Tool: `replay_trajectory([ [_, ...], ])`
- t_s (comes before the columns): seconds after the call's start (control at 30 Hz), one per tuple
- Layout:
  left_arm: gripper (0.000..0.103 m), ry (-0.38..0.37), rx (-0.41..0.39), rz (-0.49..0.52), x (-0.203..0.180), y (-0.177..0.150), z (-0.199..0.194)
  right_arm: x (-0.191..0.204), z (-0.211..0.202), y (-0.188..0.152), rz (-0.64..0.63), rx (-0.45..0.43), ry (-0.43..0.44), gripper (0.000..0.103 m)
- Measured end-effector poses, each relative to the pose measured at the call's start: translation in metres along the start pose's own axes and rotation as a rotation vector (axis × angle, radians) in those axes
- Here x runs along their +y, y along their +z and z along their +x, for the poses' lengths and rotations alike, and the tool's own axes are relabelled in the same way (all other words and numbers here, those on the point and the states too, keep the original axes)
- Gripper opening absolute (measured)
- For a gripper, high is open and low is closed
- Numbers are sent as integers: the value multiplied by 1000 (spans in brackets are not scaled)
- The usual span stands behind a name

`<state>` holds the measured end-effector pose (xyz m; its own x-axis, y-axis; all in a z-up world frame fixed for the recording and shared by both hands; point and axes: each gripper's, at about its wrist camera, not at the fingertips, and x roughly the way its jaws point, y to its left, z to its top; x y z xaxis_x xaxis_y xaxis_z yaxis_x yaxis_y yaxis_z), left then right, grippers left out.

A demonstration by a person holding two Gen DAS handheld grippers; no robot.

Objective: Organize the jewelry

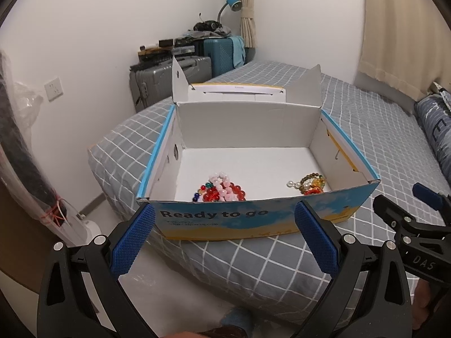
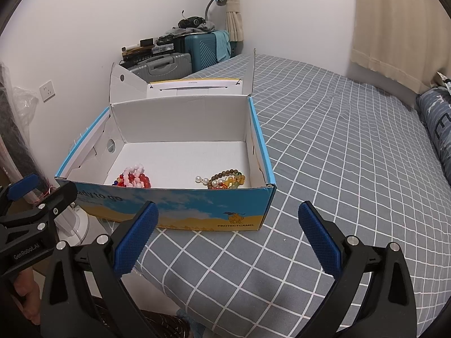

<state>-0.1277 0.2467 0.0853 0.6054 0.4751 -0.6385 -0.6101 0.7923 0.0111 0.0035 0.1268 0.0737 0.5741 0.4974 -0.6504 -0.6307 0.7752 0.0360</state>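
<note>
An open blue and yellow cardboard box sits on the bed near its front corner. Inside, at the front left, lies a heap of red, pink and white bead bracelets. At the front right lies a heap of brown, yellow and pearl bead bracelets. My left gripper is open and empty, just short of the box's front wall. My right gripper is open and empty, in front of the box's right front corner. Each gripper shows at the edge of the other's view.
The bed has a grey checked cover. A dark patterned pillow lies at the right. Suitcases with clutter and a blue desk lamp stand in the far corner. A wrapped bundle leans at the left wall.
</note>
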Motion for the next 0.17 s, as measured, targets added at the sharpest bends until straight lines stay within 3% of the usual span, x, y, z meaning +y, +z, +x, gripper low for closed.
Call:
replay_trajectory([
  [0.17,97,0,-6,0,1,0,-1,0,1,-1,-1,1,-2,96],
])
